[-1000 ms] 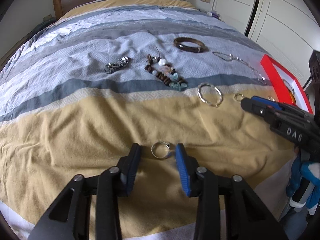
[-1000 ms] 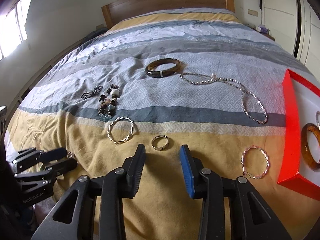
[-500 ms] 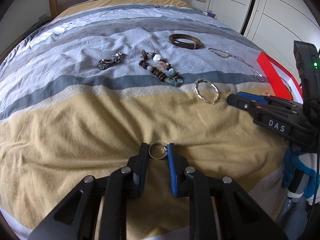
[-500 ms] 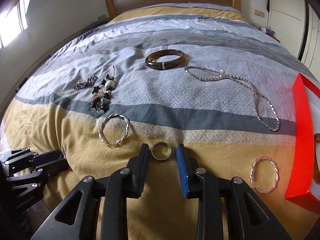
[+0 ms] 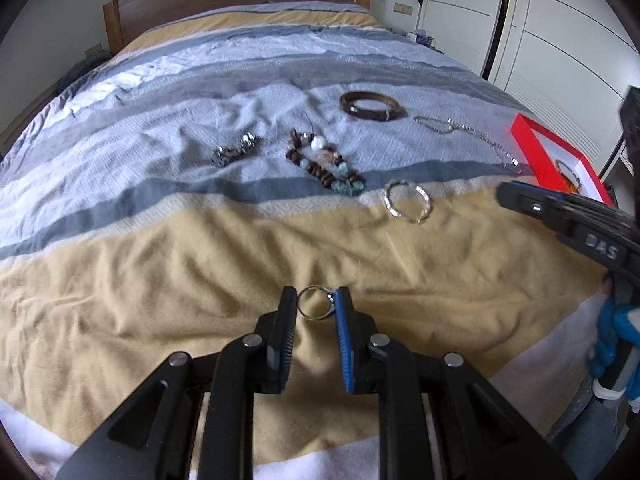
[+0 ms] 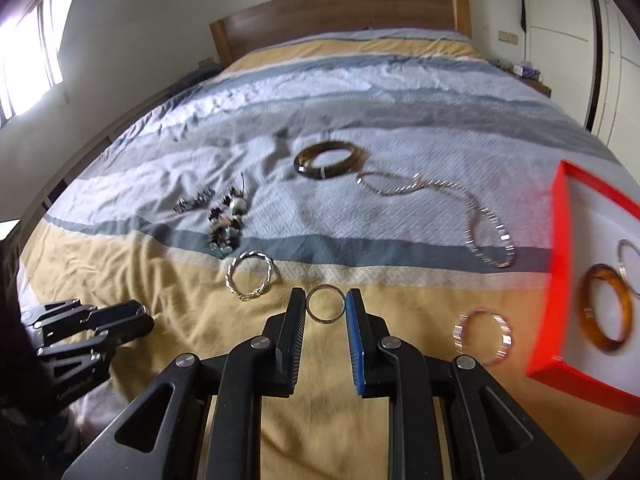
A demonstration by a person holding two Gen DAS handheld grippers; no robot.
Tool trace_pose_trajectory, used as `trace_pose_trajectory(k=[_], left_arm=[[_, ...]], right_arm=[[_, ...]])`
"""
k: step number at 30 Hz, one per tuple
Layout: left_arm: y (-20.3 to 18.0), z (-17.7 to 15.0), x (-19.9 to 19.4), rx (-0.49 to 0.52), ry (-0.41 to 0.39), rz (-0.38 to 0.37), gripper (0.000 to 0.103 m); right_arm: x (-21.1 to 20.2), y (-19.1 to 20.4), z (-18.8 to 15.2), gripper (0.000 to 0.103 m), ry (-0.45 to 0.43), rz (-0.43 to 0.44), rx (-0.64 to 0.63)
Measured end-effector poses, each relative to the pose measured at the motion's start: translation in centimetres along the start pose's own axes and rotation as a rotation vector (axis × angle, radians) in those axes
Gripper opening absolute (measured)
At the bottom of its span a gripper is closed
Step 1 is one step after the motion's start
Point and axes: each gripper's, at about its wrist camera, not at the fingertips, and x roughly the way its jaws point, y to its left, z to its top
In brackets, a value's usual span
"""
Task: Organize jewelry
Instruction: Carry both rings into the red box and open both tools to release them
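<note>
Both grippers clamped on rings above the bed [image 5: 160,280].

Left gripper [image 5: 316,302] fingers [image 5: 286,312] narrowed to ring width, pinching a thin silver ring [image 5: 314,307] over the yellow band; right gripper [image 6: 326,305] fingers [image 6: 295,316] likewise clenched on a gold band ring [image 6: 325,309]; twisted silver bangle [image 6: 250,276] near at 10 o'clock, pink bangle [image 6: 483,335] at 3; red tray [image 6: 558,264] edge further right at 3 o'clock, holding an amber bangle [image 6: 607,307]; bare yellow bedding beneath both.
</note>
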Motion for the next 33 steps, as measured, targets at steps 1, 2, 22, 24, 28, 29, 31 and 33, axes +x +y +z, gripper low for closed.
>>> trace_pose_trajectory(k=[1,2,22,24,28,29,31,33], left_arm=[[-0.1,0.2,-0.4,0.001,-0.005,-0.002,0.018],[-0.3,0.2,-0.8,0.003,-0.007,-0.005,0.018],[-19.8,7.2,-0.2,0.230,-0.007,-0.340,0.018],[-22.2,7.5,0.8,0.255,0.009,-0.364,0.018],[-26.0,8.2,2.5,0.291,0.019,-0.391,0.018],[-26.6,8.4,3.0,0.294,0.023,-0.392,0.018],[-27.8,8.9,4.2,0.293,0.039,-0.395,0.018],[-28.8,9.4,5.2,0.293,0.046,-0.394,0.018]], right_arm=[[-0.8,-0.2,0.0,0.020,-0.007,-0.003,0.006],[-1.8,-0.6,0.0,0.020,-0.014,-0.009,0.014],[-10.0,-19.8,-1.5,0.020,-0.001,-0.280,0.215],[-9.3,-21.0,-1.8,0.020,0.024,-0.292,0.217],[-7.9,-22.7,-2.7,0.020,0.074,-0.306,0.219],[-7.8,-23.0,-2.8,0.020,0.080,-0.309,0.219],[-7.5,-23.6,-3.0,0.020,0.085,-0.310,0.220],[-7.2,-24.0,-3.0,0.020,0.089,-0.313,0.219]])
